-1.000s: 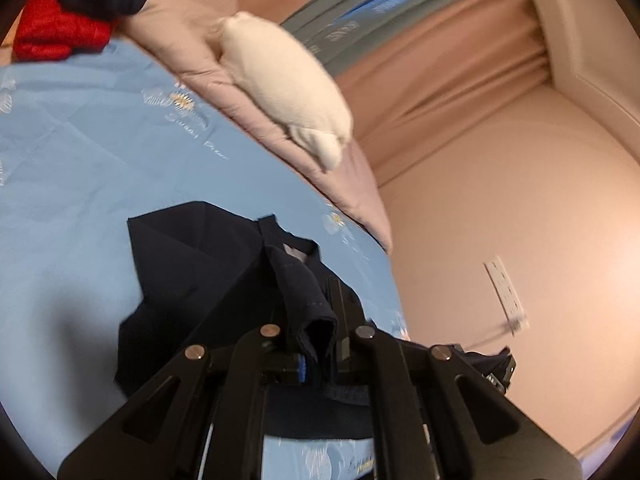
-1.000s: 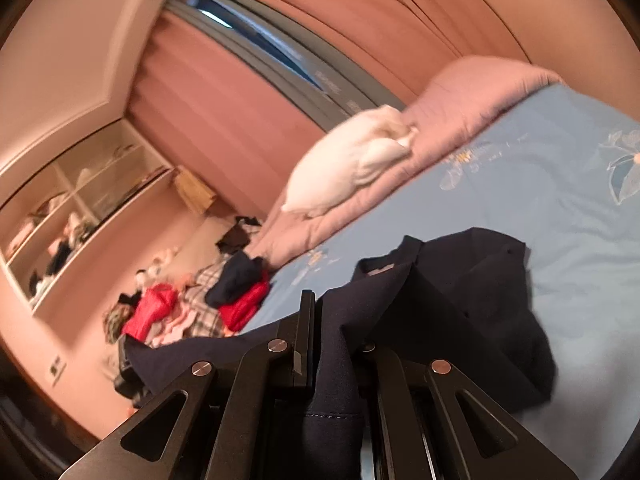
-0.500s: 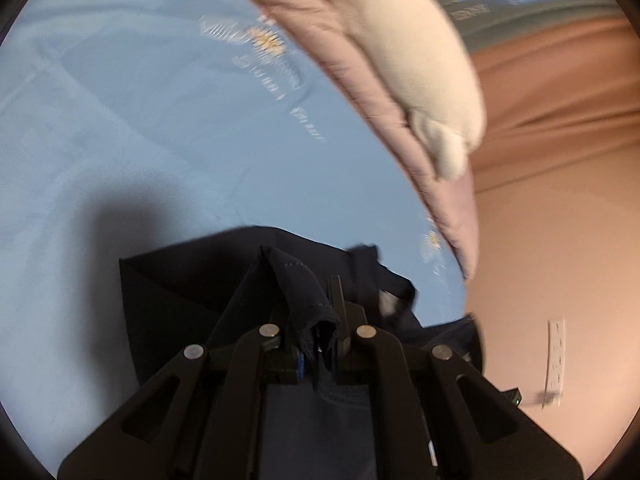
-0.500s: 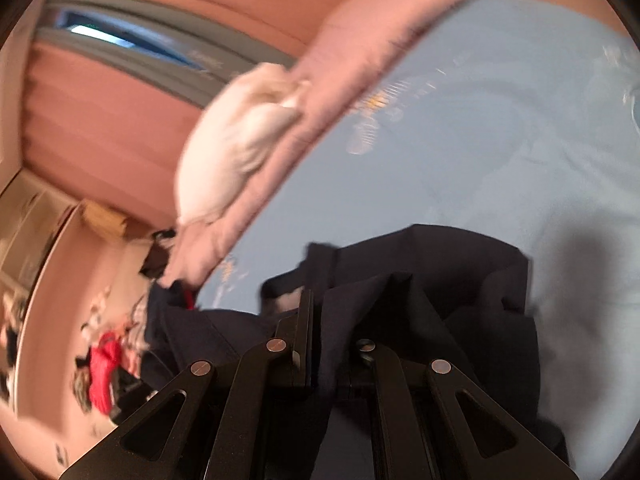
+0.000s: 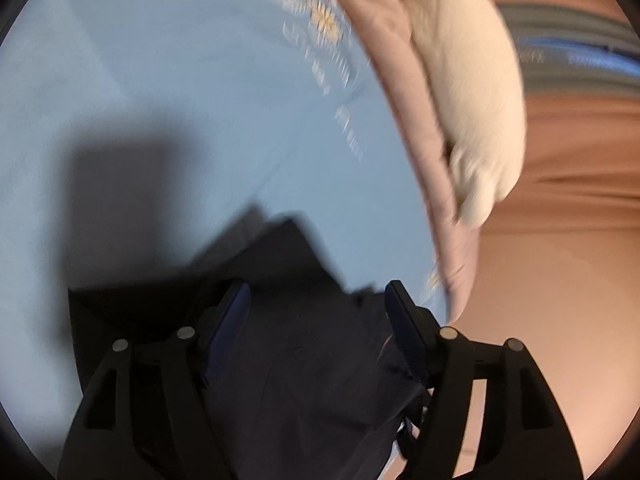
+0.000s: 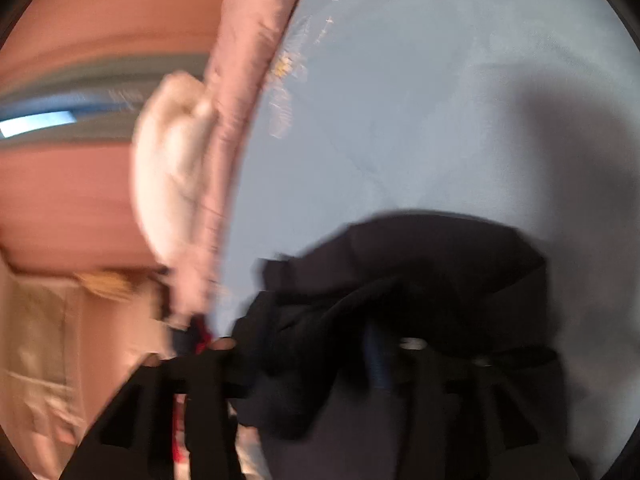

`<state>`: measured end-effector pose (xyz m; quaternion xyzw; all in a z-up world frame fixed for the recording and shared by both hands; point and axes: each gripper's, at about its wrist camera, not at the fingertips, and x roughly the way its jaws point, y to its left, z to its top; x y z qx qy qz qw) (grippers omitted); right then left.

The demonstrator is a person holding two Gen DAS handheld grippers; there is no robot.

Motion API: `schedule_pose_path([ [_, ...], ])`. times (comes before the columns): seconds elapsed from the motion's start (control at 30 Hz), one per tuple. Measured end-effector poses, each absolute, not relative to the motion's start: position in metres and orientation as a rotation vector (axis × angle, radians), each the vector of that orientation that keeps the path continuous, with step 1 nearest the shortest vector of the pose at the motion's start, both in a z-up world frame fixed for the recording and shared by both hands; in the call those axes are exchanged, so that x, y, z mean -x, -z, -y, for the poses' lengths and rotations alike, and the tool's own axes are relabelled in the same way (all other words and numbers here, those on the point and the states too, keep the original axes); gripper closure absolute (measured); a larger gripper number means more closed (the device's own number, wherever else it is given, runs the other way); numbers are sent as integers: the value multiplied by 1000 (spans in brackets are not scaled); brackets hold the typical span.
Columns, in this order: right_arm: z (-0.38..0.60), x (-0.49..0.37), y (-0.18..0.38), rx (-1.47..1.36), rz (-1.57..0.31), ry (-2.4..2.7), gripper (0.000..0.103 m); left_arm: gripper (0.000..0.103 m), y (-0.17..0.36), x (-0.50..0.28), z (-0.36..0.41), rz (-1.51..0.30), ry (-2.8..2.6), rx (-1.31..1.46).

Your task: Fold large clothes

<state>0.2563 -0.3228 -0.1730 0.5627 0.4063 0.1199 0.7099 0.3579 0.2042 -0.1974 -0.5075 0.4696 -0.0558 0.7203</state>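
On the light blue bed (image 5: 168, 92) lies the dark navy garment (image 5: 304, 368). Left claw (image 5: 316, 312) is opening wide, cloth loose between its fingers. Right claw (image 6: 320, 344) is opening too, garment bunched there, blurred.

A white pillow (image 5: 476, 92) lies on a pink quilt (image 5: 404, 92) edging the light-blue, flower-embroidered bedsheet (image 5: 168, 80)
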Motion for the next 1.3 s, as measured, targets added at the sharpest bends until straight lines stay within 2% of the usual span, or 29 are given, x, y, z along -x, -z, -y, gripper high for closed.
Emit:
schedule_pose_path([
  [0.1,338,-251,158,-1263,-787,-235,37,34,180,-353,-216,-1002,50,1041],
  [0.2,353,-240,148,-1167,-771,-89,37,34,164,-343,-214,-1014,37,899],
  [0.37,340,-212,109,-802,-713,-148,37,34,141,-315,-184,-1020,124,564],
  [0.53,296,-199,87,-413,-727,-201,37,35,147,-290,-151,-1036,227,395],
  [0.8,257,-259,116,-263,-874,-151,38,37,187,-316,-114,-1089,211,269],
  [0.87,252,-266,127,-218,-906,-144,68,42,196,-328,-114,-1104,146,243],
  [0.9,252,-269,130,-208,-924,-130,97,43,199,-330,-114,-1108,112,230],
  [0.97,254,-271,134,-226,-946,-122,98,46,205,-334,-120,-1099,42,207],
  [1.1,265,-264,128,-250,-886,-60,102,46,210,-340,-133,-1081,-33,207],
  [1.3,260,-278,139,-220,-951,-7,100,41,210,-354,-152,-1034,-171,166],
])
